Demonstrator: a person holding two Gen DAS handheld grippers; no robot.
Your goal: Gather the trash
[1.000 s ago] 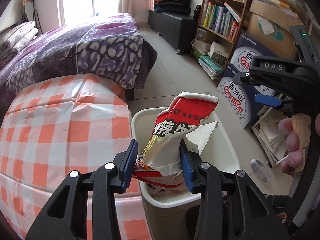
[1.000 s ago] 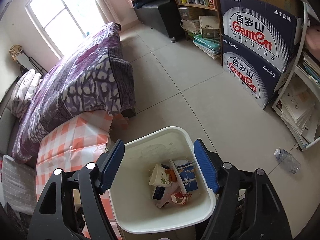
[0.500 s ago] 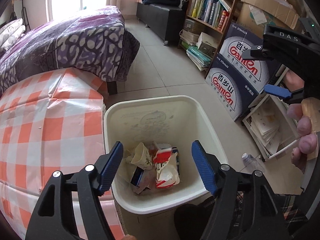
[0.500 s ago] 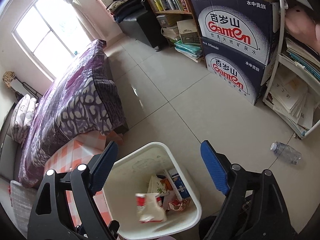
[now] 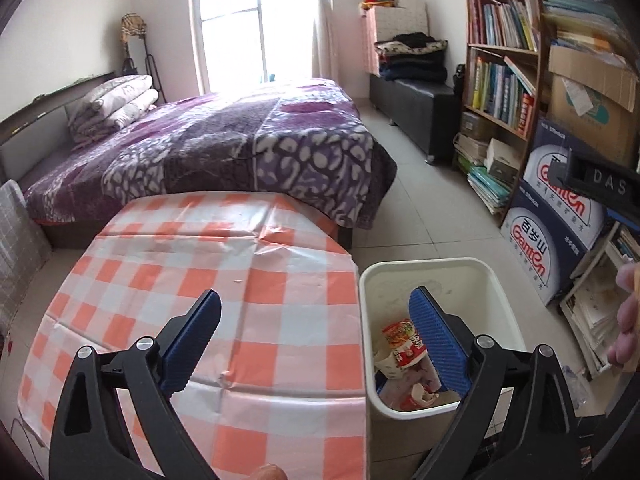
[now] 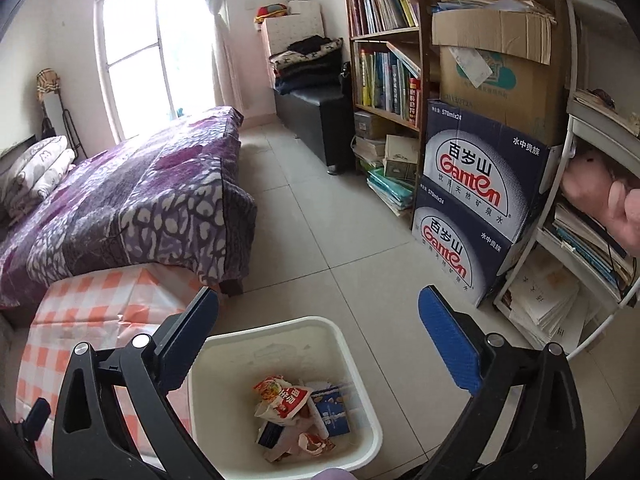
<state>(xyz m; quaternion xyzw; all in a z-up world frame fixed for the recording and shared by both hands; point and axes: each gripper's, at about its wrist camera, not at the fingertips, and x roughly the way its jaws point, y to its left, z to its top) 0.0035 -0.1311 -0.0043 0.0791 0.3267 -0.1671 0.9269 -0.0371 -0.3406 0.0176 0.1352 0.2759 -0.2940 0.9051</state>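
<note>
On the left of the left wrist view lies the table point(image 5: 224, 280) with its orange-and-white checked cloth, and no trash shows on the part of it that is visible. Just beside its right edge stands the white bin point(image 5: 400, 272), one bin only.

A second ago the left gripper point(image 5: 316, 332) was clamped on a red-and-white snack bag point(image 5: 400, 340) above the bin. Its jaws have just been opening, and now they stand wide with nothing between them; the bag lies inside the bin, on top of the other trash. The right gripper point(image 6: 318, 336) has also just been opening its jaws; they too are wide apart and empty, as they were a second ago. Compared with then, both cameras now look more toward the room and less down into the bin.

I judge from this that the drop is done and this piece is collected. Both grippers are free for a next piece, if one remains.

Counting, from left to right: one table, one bin, two grippers. In the bin the right wrist view shows one red snack bag point(image 6: 282, 398), one blue-and-white carton point(image 6: 330, 410), and some more crumpled pieces that I cannot count surely. Two Ganten water boxes point(image 6: 468, 216) are stacked at the right, against the shelves.
</note>
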